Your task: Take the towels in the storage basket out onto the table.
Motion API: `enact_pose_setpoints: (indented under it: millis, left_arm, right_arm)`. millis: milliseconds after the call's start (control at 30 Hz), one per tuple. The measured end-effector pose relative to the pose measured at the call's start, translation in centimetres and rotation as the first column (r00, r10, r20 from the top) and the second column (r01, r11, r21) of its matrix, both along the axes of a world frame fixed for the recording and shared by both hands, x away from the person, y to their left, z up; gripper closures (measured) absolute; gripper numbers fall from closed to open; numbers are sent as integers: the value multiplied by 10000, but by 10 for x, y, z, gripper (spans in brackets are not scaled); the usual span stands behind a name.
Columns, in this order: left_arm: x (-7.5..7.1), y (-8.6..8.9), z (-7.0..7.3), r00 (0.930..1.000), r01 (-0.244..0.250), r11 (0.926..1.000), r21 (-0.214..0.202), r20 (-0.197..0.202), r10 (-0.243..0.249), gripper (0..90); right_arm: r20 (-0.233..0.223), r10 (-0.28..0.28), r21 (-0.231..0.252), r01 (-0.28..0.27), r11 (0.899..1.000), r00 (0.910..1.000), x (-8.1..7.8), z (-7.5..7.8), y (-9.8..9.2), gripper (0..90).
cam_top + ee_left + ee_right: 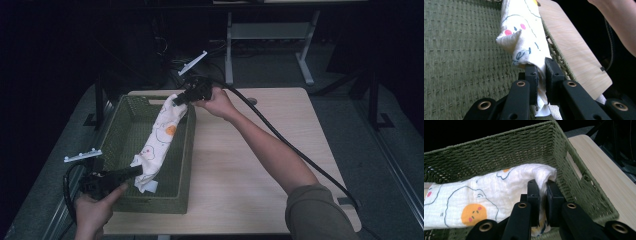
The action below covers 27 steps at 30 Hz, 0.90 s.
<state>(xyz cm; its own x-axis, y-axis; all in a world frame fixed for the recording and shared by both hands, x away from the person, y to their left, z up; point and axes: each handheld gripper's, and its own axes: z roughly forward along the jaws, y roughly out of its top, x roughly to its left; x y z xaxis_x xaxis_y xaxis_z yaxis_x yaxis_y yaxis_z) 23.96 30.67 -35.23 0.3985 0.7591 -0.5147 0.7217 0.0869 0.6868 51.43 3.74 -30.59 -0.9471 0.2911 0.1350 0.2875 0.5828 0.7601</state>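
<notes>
The left tool (541, 72) pinches the near end of the cloth (160, 137), its jaws pressed together on a bunched fold, with a little tail of fabric poking out below; the right tool (543, 188) pinches the far end the same way, at a folded corner just inside the wall of the basket (120, 130); between the two the cloth hangs stretched as a loose roll over the basket, slanting from the near left to the far right rim; the basket stands at the left side of the table (250, 165). The cloth looks light, thin and limp; it should sag wherever it is unsupported, and a grip on a thick fold near an end, as now, seems surest; a single thin layer might slip free.
</notes>
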Motion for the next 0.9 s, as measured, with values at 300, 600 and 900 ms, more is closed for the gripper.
enact_pose_setpoints:
  millis: [300,600,900]
  left_arm:
    - [-7,4,-6,9991,-418,9991,60,-1,418,812]
    - [-14,9,-11,9971,-762,9971,67,-8,762,806]
    - [-14,11,-18,9958,-892,9960,70,-213,893,795]
  right_arm:
    - [-63,169,-56,-169,9998,9998,1,-3,18,828]
    - [-110,326,-3,-326,9995,9994,0,-8,39,827]
    - [-216,385,-243,-391,9989,9990,2,-17,53,826]
